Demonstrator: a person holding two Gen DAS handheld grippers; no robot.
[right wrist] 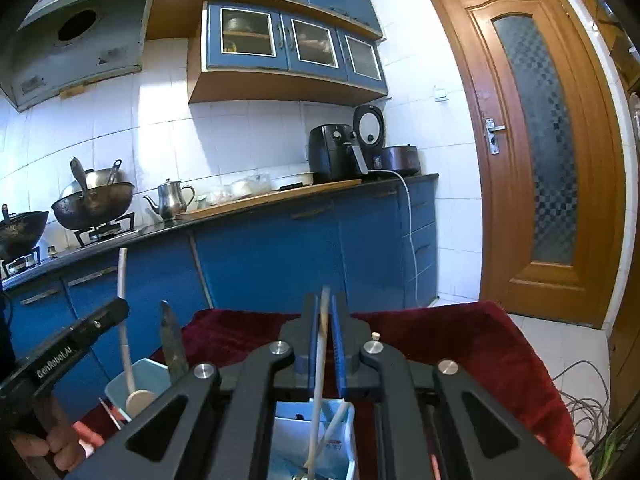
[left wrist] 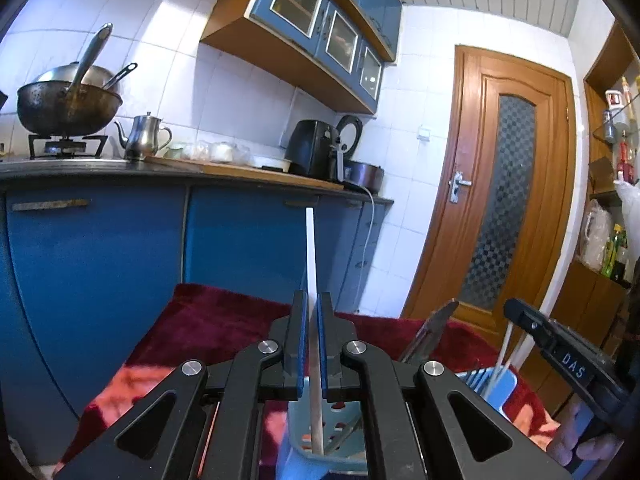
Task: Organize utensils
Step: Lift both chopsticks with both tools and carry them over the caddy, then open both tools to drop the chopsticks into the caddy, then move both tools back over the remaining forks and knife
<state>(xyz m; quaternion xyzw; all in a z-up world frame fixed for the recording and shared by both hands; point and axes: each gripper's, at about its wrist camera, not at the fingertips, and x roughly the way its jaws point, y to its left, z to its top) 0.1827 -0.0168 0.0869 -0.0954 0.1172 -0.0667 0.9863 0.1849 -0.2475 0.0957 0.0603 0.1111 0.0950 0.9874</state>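
My left gripper (left wrist: 313,300) is shut on the flat white handle of a spoon (left wrist: 311,248) that stands upright. Its lower end reaches into a blue utensil holder (left wrist: 304,456). In the right wrist view the spoon's bowl (right wrist: 140,400) rests inside that holder (right wrist: 154,370), beside an upright knife (right wrist: 172,344). My right gripper (right wrist: 324,304) has a cream chopstick (right wrist: 318,392) leaning between its jaws. A gap shows beside the stick, so the pads do not press it. Its foot stands in the holder's compartment (right wrist: 346,432) with another chopstick. Forks (left wrist: 480,378) stand nearby.
The holder sits on a dark red cloth (right wrist: 460,340) over a table. Behind it run blue cabinets (left wrist: 100,260) and a counter with a wok (left wrist: 68,108), kettle (left wrist: 144,136) and air fryer (right wrist: 332,152). A wooden door (right wrist: 532,140) stands at the right, with cables (right wrist: 588,408) on the floor.
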